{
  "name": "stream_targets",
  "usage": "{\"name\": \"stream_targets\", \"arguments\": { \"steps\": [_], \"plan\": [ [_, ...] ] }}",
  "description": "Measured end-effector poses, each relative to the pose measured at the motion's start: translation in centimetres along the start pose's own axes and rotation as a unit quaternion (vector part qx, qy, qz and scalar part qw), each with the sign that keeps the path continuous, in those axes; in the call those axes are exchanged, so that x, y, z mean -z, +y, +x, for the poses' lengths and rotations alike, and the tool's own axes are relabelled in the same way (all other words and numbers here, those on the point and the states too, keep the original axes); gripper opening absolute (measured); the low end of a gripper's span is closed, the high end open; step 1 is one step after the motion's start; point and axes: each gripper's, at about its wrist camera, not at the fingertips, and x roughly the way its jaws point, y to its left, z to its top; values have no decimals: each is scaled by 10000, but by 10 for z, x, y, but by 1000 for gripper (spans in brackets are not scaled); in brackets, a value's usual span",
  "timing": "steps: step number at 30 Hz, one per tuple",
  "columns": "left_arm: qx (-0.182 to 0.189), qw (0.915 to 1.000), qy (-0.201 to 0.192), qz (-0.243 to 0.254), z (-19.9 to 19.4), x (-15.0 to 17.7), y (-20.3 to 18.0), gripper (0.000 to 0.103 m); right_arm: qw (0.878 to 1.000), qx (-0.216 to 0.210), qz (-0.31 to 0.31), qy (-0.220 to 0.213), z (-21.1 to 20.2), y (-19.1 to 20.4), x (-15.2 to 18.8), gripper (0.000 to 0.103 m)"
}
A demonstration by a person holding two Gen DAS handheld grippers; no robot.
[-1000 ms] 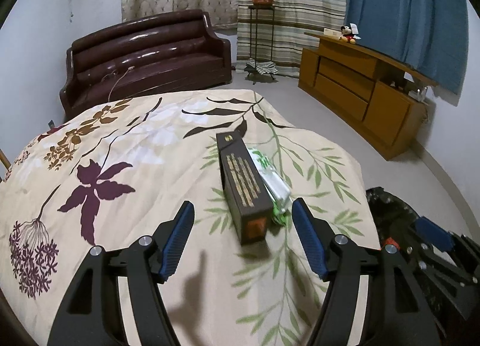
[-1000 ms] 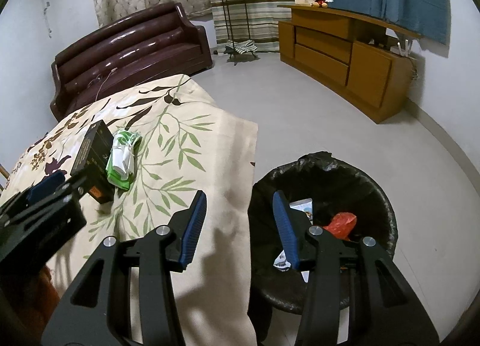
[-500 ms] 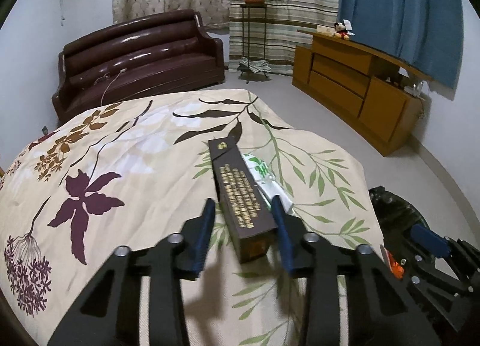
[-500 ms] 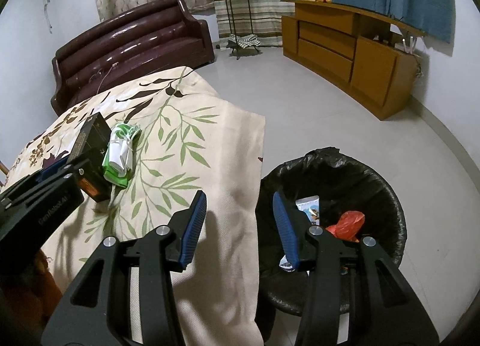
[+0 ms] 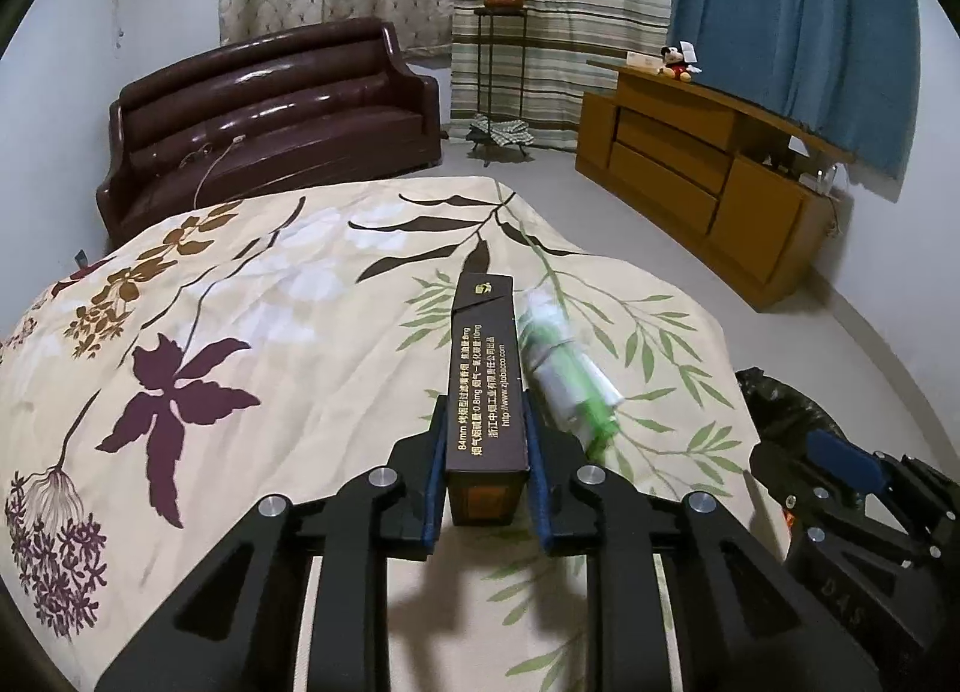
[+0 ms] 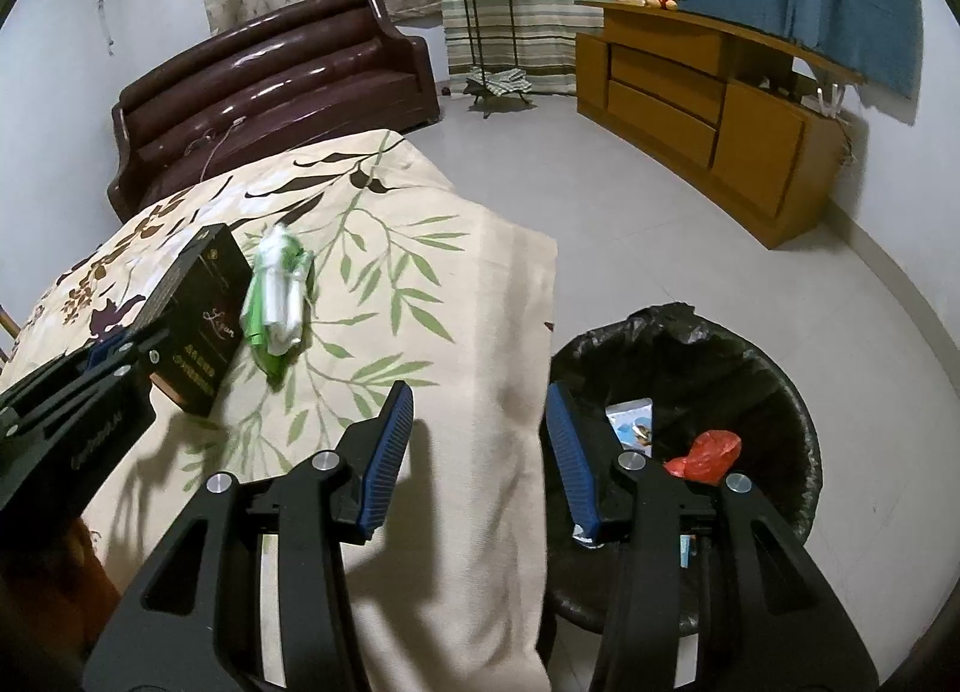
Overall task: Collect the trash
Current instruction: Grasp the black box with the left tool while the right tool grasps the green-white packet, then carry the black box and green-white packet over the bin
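So the left tongs [image 5: 487,464] are clamped on the near end of a long dark carton [image 5: 485,386], blue pads pressed flat against both of its long sides. The carton points straight away from the tongs, with gold print running along its top face. From the right wrist view the carton [image 6: 201,311] looks tilted, its gripped end raised off the bed [image 6: 420,296] with a shadow underneath, though whether the far end touches the cover I can't tell.

Just to the right of the left tongs, right beside the carton, there's a crumpled green and white wrapper [image 5: 567,377] lying on the bed's leafy cover [image 5: 240,332].

The right tongs [image 6: 480,452] are wide open with nothing between them, hanging over the edge of the bed where the cover drops toward the floor. Just to their right and a bit lower sits a trash bin [image 6: 780,380] lined with a black bag, and inside it there's a red scrap [image 6: 705,455] and a pale printed packet [image 6: 633,425].

Well beyond both tongs there's a dark brown sofa [image 5: 270,116] and a wooden cabinet [image 5: 708,170].
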Motion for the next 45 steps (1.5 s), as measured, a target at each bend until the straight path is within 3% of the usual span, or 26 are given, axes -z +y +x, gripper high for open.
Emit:
{"name": "stream_targets", "arguments": {
  "steps": [28,30,45],
  "plan": [
    [-671,9967,-113,-446,-21,7,108,23,9969,-521,-585,115,24,97,-32,45],
    [-713,9962,-110,-490,-21,7,116,23,9966,-544,-613,124,27,104,-35,49],
    [-718,9952,-82,-653,-19,11,139,23,9948,-487,-850,290,47,130,-39,51]
  ]
}}
